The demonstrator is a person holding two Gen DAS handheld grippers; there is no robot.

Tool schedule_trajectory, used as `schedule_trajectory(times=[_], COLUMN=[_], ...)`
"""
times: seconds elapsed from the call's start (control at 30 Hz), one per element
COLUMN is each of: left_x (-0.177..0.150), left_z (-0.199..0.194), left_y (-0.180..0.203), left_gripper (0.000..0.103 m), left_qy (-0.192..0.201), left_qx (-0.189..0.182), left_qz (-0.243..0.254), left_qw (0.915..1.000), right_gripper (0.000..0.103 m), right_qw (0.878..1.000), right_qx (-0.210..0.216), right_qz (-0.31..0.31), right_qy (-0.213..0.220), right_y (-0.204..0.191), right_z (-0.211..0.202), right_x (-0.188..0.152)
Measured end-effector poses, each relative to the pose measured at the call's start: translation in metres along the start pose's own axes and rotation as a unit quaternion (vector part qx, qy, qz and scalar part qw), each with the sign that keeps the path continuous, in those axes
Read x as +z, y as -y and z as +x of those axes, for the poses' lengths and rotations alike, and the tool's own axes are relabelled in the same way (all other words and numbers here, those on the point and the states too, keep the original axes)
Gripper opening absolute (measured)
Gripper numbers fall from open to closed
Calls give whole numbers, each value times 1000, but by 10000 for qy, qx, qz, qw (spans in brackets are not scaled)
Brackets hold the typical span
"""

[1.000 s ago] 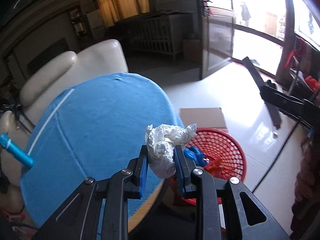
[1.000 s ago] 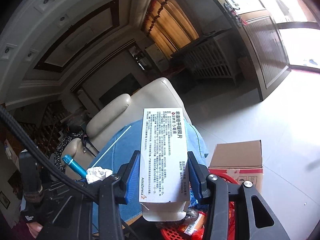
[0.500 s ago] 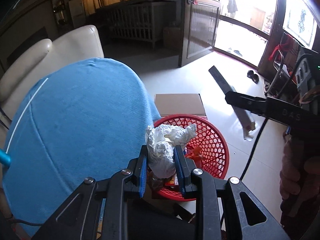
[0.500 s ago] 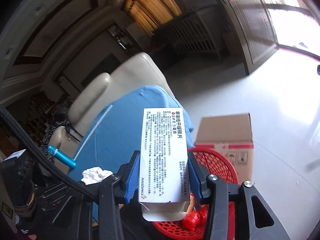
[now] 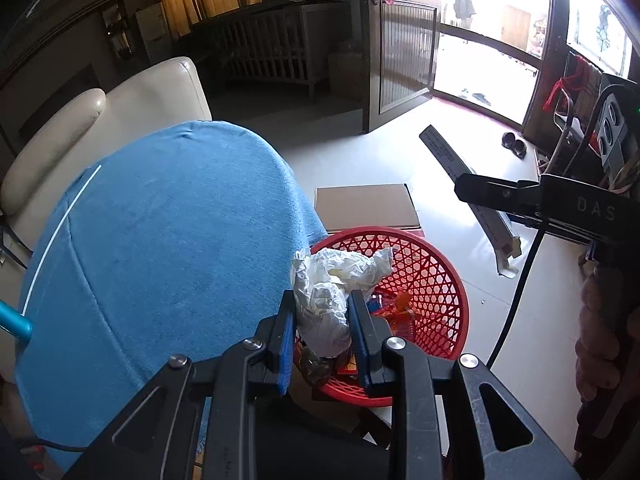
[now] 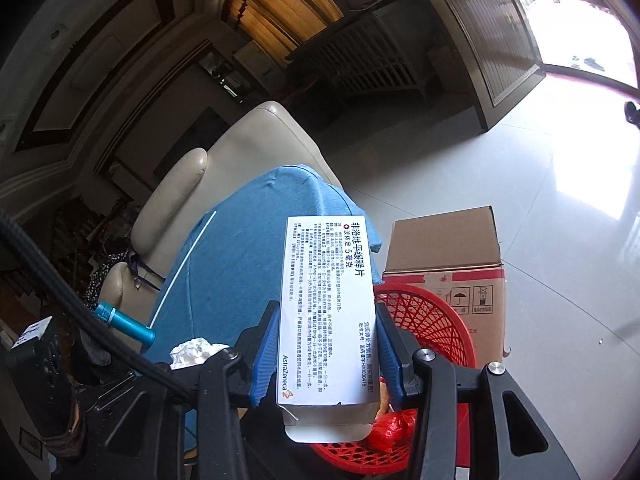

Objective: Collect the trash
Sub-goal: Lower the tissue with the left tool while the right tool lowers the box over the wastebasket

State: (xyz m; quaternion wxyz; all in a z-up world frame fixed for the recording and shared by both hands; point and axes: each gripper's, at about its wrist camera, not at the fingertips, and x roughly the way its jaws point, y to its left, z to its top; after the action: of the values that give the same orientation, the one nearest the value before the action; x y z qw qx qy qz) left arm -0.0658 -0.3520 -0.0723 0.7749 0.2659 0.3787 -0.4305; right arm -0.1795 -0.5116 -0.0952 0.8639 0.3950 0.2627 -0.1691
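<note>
From the left wrist, the left gripper (image 5: pixel 322 334) is clamped on a crumpled white paper wad (image 5: pixel 328 292), its blue pads pressing both sides; the wad hangs over the near rim of the round red plastic lattice basket (image 5: pixel 432 276), which stands on the floor beside the blue cloth-covered table (image 5: pixel 168 240) and already holds scraps; a clean drop likely needs the jaws further over the basket's middle before they part.

From the right wrist, the right gripper (image 6: pixel 326 356) grips a flat white printed medicine carton (image 6: pixel 326 300) by its long edges, held above the same basket; its length suggests tipping it down into the basket first; letting go early risks a bounce off the rim.
</note>
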Motion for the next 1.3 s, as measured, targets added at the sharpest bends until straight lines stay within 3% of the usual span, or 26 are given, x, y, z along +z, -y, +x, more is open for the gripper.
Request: schedule_trajectory(times=[0.37, 1.3], left_x=[-3, -2], left_z=[-1, 2], left_y=[0, 5], left_gripper=[28, 28], left_qy=[85, 61], left_qx=[296, 187], left_qz=[94, 257], left_qw=[9995, 9995], right_gripper=[48, 48], right_qw=[10000, 9998], right_qx=[1, 47], right_qz=[14, 156], right_qy=[-38, -139], right_y=[-2, 2], right_z=[2, 5], right_x=[-2, -5])
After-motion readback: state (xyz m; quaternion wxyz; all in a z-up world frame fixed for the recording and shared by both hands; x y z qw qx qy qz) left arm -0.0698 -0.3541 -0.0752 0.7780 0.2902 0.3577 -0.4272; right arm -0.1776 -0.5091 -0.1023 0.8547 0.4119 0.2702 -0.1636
